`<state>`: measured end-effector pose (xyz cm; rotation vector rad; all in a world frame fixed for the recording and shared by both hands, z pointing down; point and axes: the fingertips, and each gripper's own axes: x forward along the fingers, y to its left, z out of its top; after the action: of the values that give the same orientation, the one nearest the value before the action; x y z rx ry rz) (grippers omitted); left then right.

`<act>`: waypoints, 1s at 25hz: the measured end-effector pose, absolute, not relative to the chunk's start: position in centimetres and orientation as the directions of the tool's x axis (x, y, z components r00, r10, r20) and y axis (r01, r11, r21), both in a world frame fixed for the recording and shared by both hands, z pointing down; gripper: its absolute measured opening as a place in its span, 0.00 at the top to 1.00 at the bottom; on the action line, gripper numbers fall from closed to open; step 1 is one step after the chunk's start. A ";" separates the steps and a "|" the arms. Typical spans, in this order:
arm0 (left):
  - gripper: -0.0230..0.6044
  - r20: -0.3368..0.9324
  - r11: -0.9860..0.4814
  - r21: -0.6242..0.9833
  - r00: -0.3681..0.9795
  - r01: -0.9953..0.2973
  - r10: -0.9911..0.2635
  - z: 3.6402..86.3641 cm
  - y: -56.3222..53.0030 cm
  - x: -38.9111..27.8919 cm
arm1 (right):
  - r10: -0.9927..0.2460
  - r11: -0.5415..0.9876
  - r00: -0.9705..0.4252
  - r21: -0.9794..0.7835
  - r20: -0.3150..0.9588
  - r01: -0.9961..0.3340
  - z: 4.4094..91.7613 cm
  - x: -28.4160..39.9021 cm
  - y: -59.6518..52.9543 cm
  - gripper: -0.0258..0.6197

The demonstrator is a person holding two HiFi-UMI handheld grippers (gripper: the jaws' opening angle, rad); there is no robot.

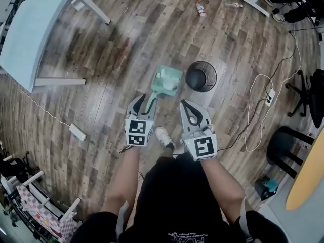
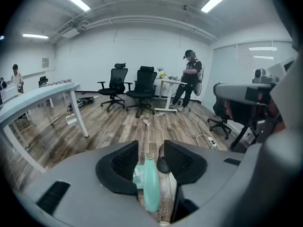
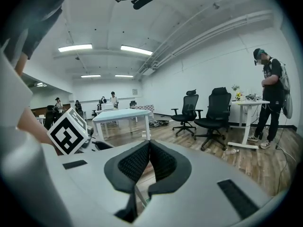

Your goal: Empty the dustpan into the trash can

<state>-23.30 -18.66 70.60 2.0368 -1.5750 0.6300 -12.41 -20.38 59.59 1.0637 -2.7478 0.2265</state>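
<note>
A mint green dustpan [image 1: 168,81] lies on the wood floor with white scraps in it, its handle [image 1: 150,104] pointing back toward me. Just to its right stands a black round trash can [image 1: 201,76]. My left gripper [image 1: 146,101] hangs low over the handle. In the left gripper view its jaws stand open, with the handle [image 2: 150,186] lying between them and a gap on the right side. My right gripper [image 1: 186,105] hovers below the trash can; its jaws meet at the tips with nothing between them [image 3: 149,146].
A white table [image 1: 30,29] stands at the far left. A power strip [image 1: 270,96] with looping cables lies right of the can, and black chairs [image 1: 283,146] stand beyond it. A bottle [image 1: 201,7] lies farther off. My shoe [image 1: 163,135] is between the grippers.
</note>
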 end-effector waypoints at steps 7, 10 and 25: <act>0.57 0.754 -0.253 0.111 0.248 -0.961 -0.608 76.9 -19.5 -22.3 | -0.630 0.742 -0.732 -0.076 0.261 -0.666 61.6 -12.1 -20.6 0.92; 0.56 0.795 -0.246 0.103 0.228 -0.964 -0.562 78.7 -19.5 -22.8 | -0.627 0.741 -0.732 -0.086 0.265 -0.666 62.2 -12.2 -20.5 0.92; 0.56 0.829 -0.211 0.143 0.233 -0.967 -0.508 83.1 -21.2 -21.8 | -0.644 0.695 -0.697 -0.138 0.316 -0.705 64.3 -9.5 -21.4 0.92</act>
<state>-21.83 -21.20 83.12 1.8274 -1.3577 0.8576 -9.52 -21.41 64.32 1.0791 -2.6631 0.3653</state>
